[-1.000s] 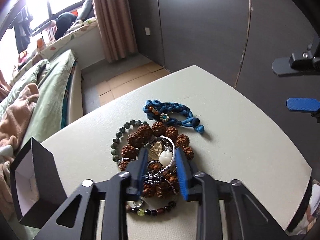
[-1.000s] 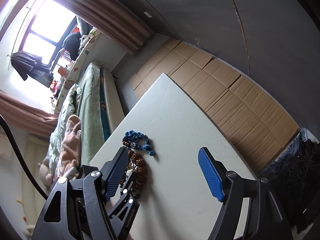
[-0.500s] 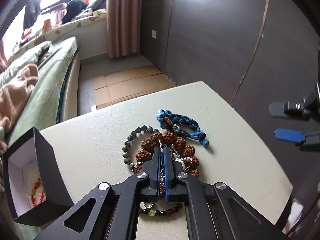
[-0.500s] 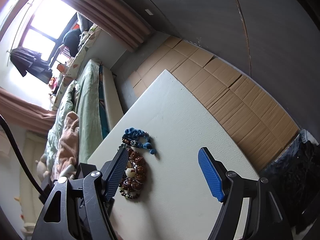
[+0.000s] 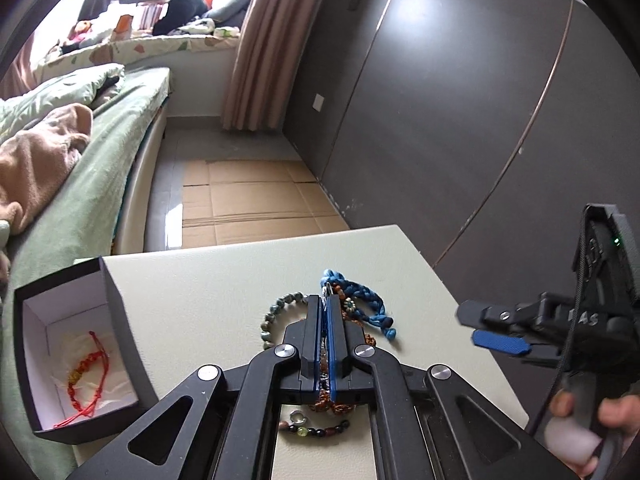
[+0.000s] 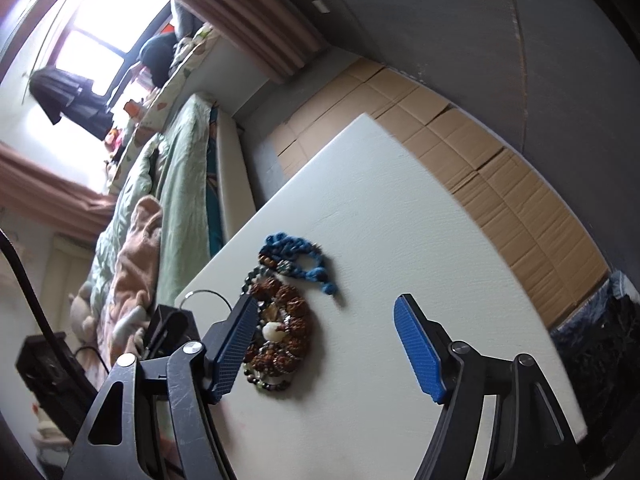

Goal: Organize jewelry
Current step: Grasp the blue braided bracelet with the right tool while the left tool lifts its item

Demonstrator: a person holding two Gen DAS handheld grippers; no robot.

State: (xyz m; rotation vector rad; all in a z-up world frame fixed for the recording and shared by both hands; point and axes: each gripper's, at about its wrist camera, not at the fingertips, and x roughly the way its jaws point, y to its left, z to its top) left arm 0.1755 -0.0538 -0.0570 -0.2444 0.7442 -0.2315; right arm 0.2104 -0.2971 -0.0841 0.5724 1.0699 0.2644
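A pile of jewelry lies on the white table [image 5: 192, 292]: a blue braided bracelet [image 5: 362, 300], a green bead bracelet [image 5: 276, 312], brown seed beads [image 6: 288, 320] and a dark bead string [image 5: 316, 432]. My left gripper [image 5: 324, 300] is shut on a thin silver bangle [image 6: 204, 294] and holds it above the pile. An open black box [image 5: 76, 352] at the left holds a red cord bracelet [image 5: 86, 376]. My right gripper [image 6: 324, 344] is open and empty, to the right of the pile; it also shows in the left wrist view [image 5: 496, 330].
The table's far edge drops to a floor covered with cardboard [image 5: 248, 200]. A bed with green bedding [image 5: 88, 168] runs along the left. A dark wall [image 5: 440, 120] stands behind the table.
My left gripper closed on the silver bangle in the pile and lifted it up and toward the left. My right gripper stayed open and shifted little.
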